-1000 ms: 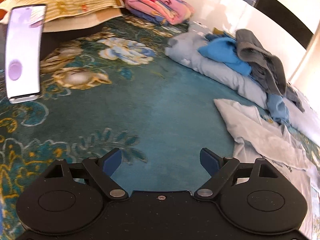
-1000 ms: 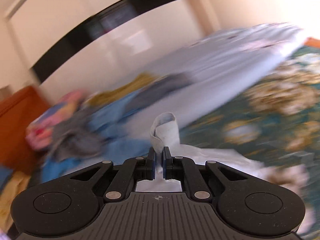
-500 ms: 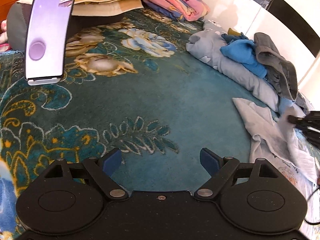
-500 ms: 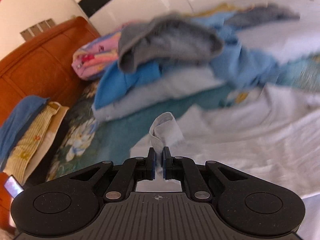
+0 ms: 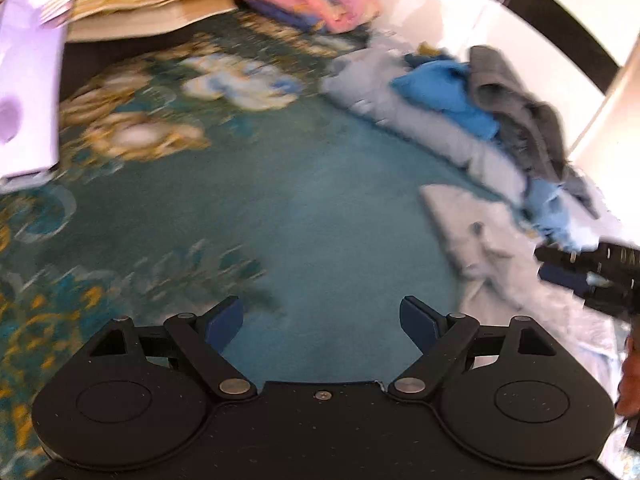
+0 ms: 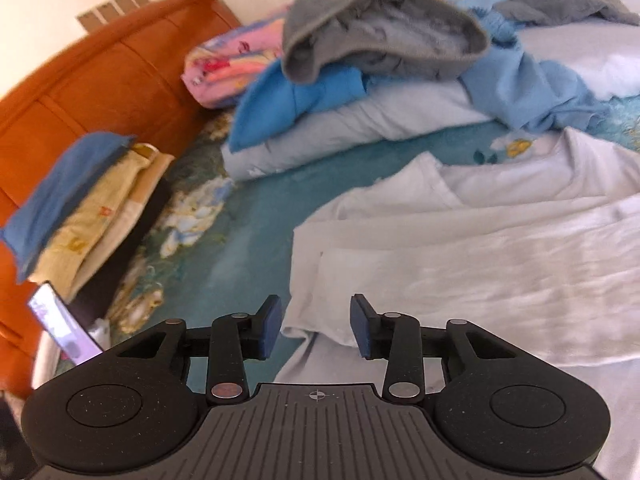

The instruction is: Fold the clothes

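My left gripper (image 5: 322,322) tilts down over bare teal floral bedspread (image 5: 280,208), jaws spread wide, nothing between them. My right gripper (image 6: 316,330) also tilts down, low over the near edge of the crumpled pale white garment (image 6: 480,264) lying flat on the bedspread; its jaws have just been opening, and the cloth edge sits below the gap with the blue pads (image 6: 270,330) clear of it. Count: two grippers, one white garment. Beyond it, one heap: one grey fleece garment (image 6: 380,44), at least one bright blue garment (image 6: 304,100), on one pale folded quilt (image 6: 360,128). One upright phone (image 5: 28,92) at left.
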`<state>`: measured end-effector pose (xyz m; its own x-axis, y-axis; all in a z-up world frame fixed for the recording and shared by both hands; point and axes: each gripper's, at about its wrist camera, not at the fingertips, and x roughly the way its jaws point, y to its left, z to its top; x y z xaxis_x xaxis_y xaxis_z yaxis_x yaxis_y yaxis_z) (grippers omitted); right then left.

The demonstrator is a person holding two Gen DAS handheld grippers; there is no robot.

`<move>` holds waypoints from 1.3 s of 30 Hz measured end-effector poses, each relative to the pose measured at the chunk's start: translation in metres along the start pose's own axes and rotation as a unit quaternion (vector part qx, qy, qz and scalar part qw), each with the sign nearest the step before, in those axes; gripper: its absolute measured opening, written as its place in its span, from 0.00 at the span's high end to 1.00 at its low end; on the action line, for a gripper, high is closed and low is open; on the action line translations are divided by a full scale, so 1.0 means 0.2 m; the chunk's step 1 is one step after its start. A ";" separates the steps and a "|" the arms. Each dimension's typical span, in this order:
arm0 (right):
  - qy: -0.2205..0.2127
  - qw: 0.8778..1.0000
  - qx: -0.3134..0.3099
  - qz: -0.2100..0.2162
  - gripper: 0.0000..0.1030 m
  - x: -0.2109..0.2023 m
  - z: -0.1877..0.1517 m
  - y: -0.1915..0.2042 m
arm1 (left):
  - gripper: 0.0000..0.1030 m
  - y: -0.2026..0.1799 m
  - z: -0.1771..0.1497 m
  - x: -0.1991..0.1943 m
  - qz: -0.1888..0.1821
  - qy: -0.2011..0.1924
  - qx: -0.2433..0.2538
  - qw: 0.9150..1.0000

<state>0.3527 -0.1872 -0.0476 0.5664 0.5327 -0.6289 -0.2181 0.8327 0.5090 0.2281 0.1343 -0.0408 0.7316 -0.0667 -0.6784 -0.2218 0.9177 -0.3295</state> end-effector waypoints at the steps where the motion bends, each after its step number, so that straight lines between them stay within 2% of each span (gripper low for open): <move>1: -0.006 1.000 0.004 -0.001 0.66 -0.04 -0.01 -0.02 | 0.18 -0.05 0.03 0.02 -0.012 -0.006 0.009 1.000; 4: -0.032 0.999 0.016 -0.012 0.66 -0.20 -0.03 -0.11 | 0.18 -0.21 0.12 0.08 -0.053 -0.027 0.049 0.997; 7: -0.059 0.998 0.022 -0.031 0.60 -0.36 -0.07 -0.17 | 0.18 -0.40 0.16 0.18 -0.091 -0.033 0.089 0.991; 13: -0.102 0.992 0.043 -0.056 0.51 -0.63 -0.17 -0.32 | 0.22 -0.68 0.06 0.37 -0.131 0.013 0.130 0.983; 14: -0.105 0.991 0.051 -0.061 0.51 -0.67 -0.19 -0.35 | 0.23 -0.70 0.04 0.40 -0.130 0.017 0.128 0.983; 17: -0.117 0.987 0.084 -0.069 0.51 -0.75 -0.25 -0.44 | 0.36 -0.72 0.01 0.46 -0.123 0.020 0.115 0.986; 20: -0.128 0.984 0.111 -0.058 0.51 -0.79 -0.29 -0.50 | 0.38 -0.72 0.00 0.50 -0.117 0.025 0.105 0.987; 22: -0.131 0.983 0.119 -0.057 0.51 -0.80 -0.31 -0.53 | 0.48 -0.72 0.00 0.53 -0.107 0.033 0.097 0.989; 24: -0.128 0.982 0.123 -0.057 0.51 -0.79 -0.32 -0.54 | 0.71 -0.71 -0.01 0.55 -0.097 0.033 0.081 0.991; 25: -0.127 0.982 0.126 -0.057 0.51 -0.79 -0.32 -0.55 | 0.78 -0.70 -0.01 0.56 -0.093 0.029 0.077 0.992; 26: -0.126 0.982 0.128 -0.055 0.51 -0.78 -0.33 -0.55 | 0.92 -0.69 -0.01 0.56 -0.088 0.024 0.078 0.993; 27: -0.126 0.982 0.130 -0.053 0.51 -0.78 -0.33 -0.55 | 0.96 -0.69 -0.01 0.56 -0.082 0.019 0.083 0.993; 29: -0.124 0.982 0.130 -0.049 0.51 -0.77 -0.34 -0.55 | 0.99 -0.69 -0.01 0.56 -0.076 0.008 0.090 0.993; 31: -0.123 0.982 0.130 -0.050 0.51 -0.78 -0.35 -0.56 | 0.99 -0.69 0.02 0.53 -0.089 -0.010 0.088 0.992; 34: -0.126 0.981 0.136 -0.054 0.51 -0.78 -0.35 -0.57 | 0.99 -0.72 0.10 0.43 -0.106 -0.067 0.100 0.987; 37: -0.129 0.980 0.142 -0.057 0.51 -0.79 -0.35 -0.59 | 0.99 -0.72 0.17 0.36 -0.098 -0.114 0.108 0.983; 39: -0.130 0.979 0.143 -0.058 0.51 -0.79 -0.35 -0.60 | 0.99 -0.67 0.17 0.38 -0.080 -0.106 0.102 0.986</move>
<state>0.2340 -0.3596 -0.0504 0.7656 0.3488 -0.5406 0.0706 0.7897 0.6094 0.3364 0.0189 -0.0260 0.8698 -0.1529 -0.4691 0.0254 0.9634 -0.2670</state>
